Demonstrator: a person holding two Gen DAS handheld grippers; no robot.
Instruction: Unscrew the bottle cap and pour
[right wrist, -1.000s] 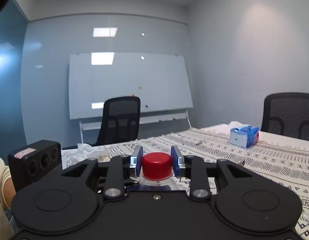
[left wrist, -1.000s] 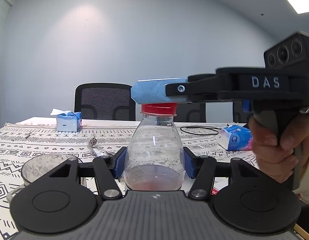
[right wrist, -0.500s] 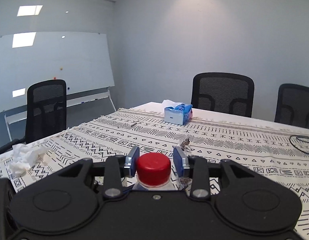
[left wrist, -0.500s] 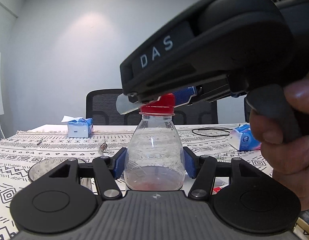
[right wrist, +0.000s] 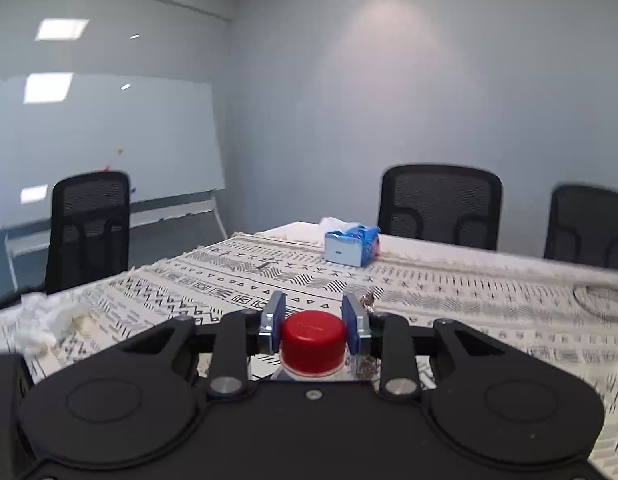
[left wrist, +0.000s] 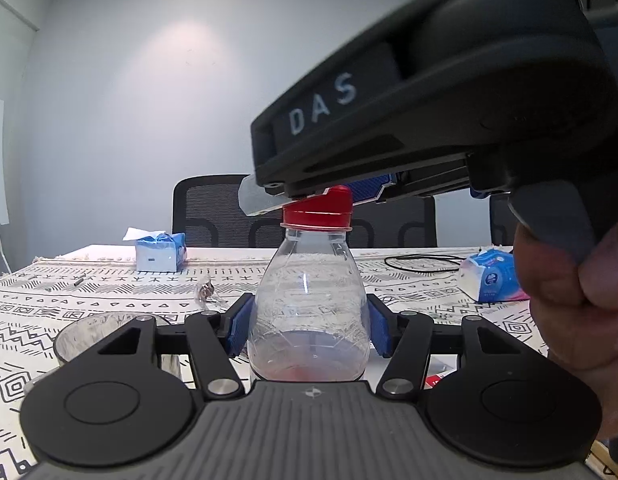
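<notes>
A clear plastic bottle (left wrist: 309, 304) with a little pink liquid at the bottom stands upright on the patterned tablecloth (left wrist: 69, 300). My left gripper (left wrist: 309, 328) is shut on its lower body, a blue pad on each side. Its red cap (left wrist: 317, 210) sits on the neck, looking slightly tilted. My right gripper (left wrist: 313, 196) reaches over from the right in a person's hand (left wrist: 569, 300). In the right wrist view the right gripper (right wrist: 313, 320) has both pads pressed against the red cap (right wrist: 313, 338). A clear glass cup (left wrist: 89, 332) stands left of the bottle.
A blue tissue box (left wrist: 159, 254) sits at the far left and a second pack (left wrist: 489, 276) at the right near a black cable (left wrist: 425, 262). A small foil wrapper (left wrist: 207, 292) lies behind the cup. Crumpled tissue (right wrist: 45, 320) lies at the table's left edge. Black chairs (right wrist: 441, 208) line the table.
The right gripper has turned around the cap, its view swinging from the whiteboard to the far chairs. Its pads stood slightly off the cap half a second ago; now they touch it. The left gripper and bottle stayed put.
</notes>
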